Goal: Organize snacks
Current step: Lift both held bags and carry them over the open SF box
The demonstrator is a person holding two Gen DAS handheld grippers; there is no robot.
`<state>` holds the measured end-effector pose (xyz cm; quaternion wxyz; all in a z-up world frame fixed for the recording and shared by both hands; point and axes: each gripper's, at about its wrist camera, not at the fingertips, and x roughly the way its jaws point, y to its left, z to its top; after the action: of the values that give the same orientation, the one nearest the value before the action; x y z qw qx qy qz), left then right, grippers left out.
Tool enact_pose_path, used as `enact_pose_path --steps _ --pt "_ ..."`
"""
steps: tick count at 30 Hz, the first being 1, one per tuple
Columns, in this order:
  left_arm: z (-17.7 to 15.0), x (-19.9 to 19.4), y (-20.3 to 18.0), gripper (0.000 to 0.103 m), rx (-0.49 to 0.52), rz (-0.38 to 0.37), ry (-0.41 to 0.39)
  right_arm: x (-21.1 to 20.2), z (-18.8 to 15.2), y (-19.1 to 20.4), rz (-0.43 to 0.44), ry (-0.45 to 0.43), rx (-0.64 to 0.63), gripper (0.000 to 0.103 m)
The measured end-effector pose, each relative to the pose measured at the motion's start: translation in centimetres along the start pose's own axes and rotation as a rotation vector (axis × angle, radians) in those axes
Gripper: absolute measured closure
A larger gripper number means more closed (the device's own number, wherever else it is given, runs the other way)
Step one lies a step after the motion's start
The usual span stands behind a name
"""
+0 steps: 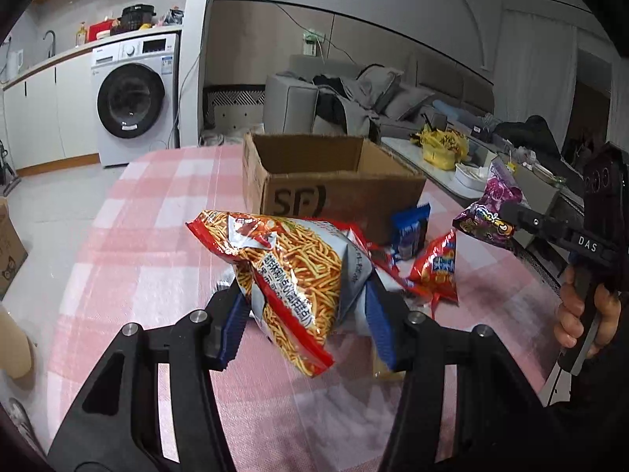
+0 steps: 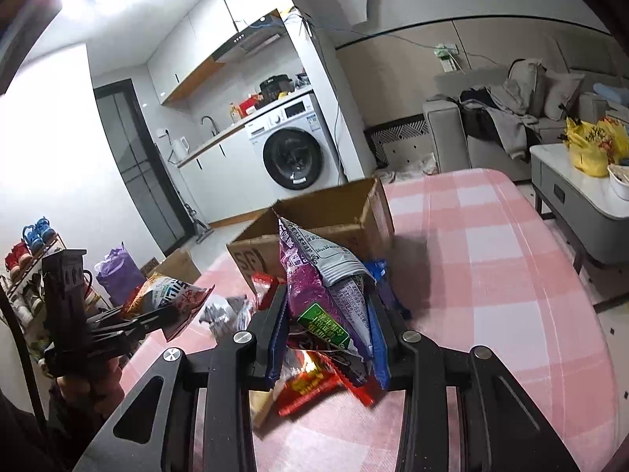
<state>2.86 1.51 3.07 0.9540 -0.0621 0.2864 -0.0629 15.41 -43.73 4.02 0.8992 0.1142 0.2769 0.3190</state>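
Left gripper [image 1: 304,318] is clamped on an orange noodle-snack bag [image 1: 291,271], blue pads pinching the bag's lower half so it hangs just above the pink checked tabletop [image 1: 157,244]. Behind it sits the open cardboard box [image 1: 326,181], and from this view no snacks show inside it. A blue packet [image 1: 411,230] leans right by the box's front, with a red packet [image 1: 438,269] lying beside it. Over at the right edge, the right hand [image 1: 585,314] grips its handle, holding a purple bag [image 1: 489,206] up off the cloth.

From the right wrist view, the right gripper [image 2: 328,336] is squeezed shut on that purple bag [image 2: 314,291], which stands upright between the fingers. Underneath, a red packet [image 2: 306,387] lies on the tabletop [image 2: 491,275]. The box [image 2: 322,220] is just past the bag, interior mostly hidden. Off to the left, the left gripper [image 2: 157,320] is raised level, holding its noodle bag [image 2: 169,295].
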Motion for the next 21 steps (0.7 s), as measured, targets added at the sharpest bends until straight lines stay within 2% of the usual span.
enact_pose_path --steps 9,21 --pt "3.0 -0.2 0.3 0.052 0.005 0.025 -0.052 1.4 2.0 0.4 0.013 -0.023 -0.006 0.067" --pt "7.2 2.1 -0.2 0.052 0.039 0.047 -0.106 4.3 5.0 0.7 0.027 -0.033 0.002 0.067"
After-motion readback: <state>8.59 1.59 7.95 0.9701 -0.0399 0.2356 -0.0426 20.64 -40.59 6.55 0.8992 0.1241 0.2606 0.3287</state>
